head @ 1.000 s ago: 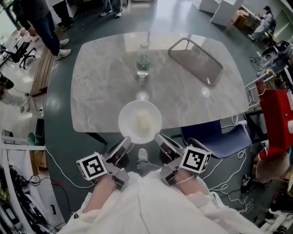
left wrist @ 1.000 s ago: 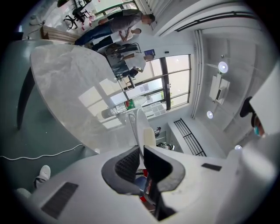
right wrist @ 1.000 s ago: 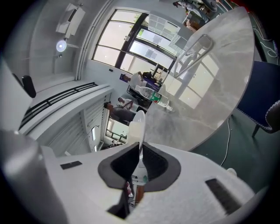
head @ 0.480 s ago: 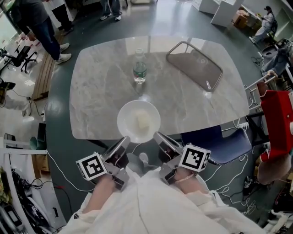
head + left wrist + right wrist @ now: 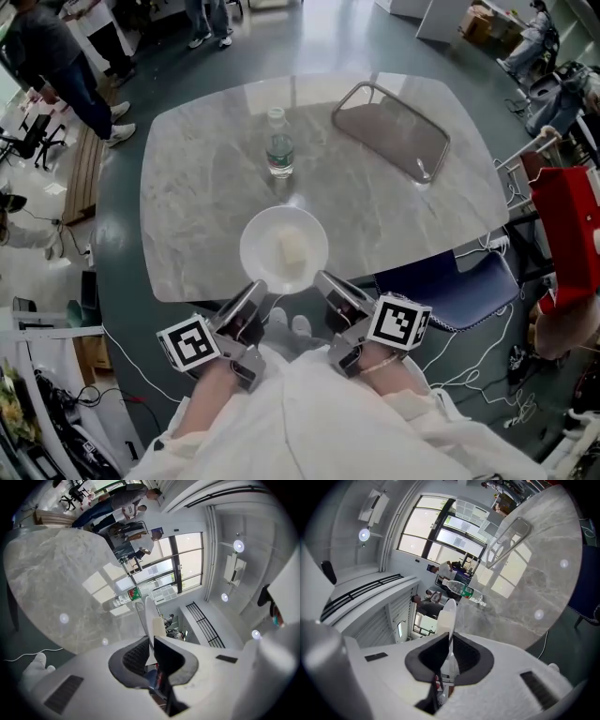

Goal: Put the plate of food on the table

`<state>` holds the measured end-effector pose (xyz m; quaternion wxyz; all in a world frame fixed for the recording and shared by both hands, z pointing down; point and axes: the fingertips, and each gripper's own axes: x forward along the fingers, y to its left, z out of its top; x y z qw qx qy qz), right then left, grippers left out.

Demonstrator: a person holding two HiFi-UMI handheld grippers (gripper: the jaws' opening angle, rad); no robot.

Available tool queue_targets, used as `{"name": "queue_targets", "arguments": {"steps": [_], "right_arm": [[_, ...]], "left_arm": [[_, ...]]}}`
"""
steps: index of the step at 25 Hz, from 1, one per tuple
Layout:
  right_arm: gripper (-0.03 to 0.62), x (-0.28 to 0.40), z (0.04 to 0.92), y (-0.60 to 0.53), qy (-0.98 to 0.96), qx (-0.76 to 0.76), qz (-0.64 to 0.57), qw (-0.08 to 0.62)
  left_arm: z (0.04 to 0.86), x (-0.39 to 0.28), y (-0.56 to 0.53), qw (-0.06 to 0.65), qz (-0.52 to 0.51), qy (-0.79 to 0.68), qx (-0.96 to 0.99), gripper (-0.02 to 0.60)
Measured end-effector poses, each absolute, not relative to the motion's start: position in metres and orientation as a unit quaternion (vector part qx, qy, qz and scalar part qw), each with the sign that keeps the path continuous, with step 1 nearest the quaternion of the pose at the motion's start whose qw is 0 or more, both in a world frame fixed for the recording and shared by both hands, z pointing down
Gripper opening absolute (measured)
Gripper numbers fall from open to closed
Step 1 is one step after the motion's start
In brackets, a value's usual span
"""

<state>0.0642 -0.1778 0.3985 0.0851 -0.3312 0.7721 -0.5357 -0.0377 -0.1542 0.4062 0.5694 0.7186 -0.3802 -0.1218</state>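
Two grippers shared one white plate [image 5: 284, 248], each pinching its near rim from its own side. The left gripper [image 5: 254, 294] had its jaws closed down to the thickness of the rim, the dark pads pressed against either face of the plate, which showed edge-on in the left gripper view. The right gripper [image 5: 329, 284] gripped the same way on the other side, its jaws narrowed onto the thin white edge with nothing else between them. A pale lump of food [image 5: 292, 250] sat in the middle of the plate. The plate lay over the near edge of the grey marble table [image 5: 202, 197], most of it above the tabletop and its nearest part overhanging the dark floor [image 5: 122, 281]; whether its base touched the marble could not be told. Farther along the table, roughly in line with the plate, a clear water bottle [image 5: 278, 146] with a green label stood upright, well apart from the plate. Toward the far right corner a grey tray [image 5: 394, 131] with a raised metal rim lay flat, at an angle to the table's edges. A blue chair [image 5: 455, 281] stood at the table's near right corner. Each gripper carried a marker cube [image 5: 190, 341] behind its jaws, with white sleeves [image 5: 309, 422] below them. A pair of pale shoes [image 5: 291, 324] showed on the floor between the grippers, and another person [image 5: 37, 47] stood beyond the table's far left corner.
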Motion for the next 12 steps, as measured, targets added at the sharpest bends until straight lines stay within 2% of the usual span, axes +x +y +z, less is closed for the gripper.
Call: {"name": "queue_targets", "arguments": {"steps": [12], "right_arm": [[0.018, 0.06, 0.401, -0.195, 0.76, -0.352, -0.539, 0.095]], "left_arm": [[0.408, -0.044, -0.177, 0.577, -0.107, -0.361, 0.725, 0.029]]}}
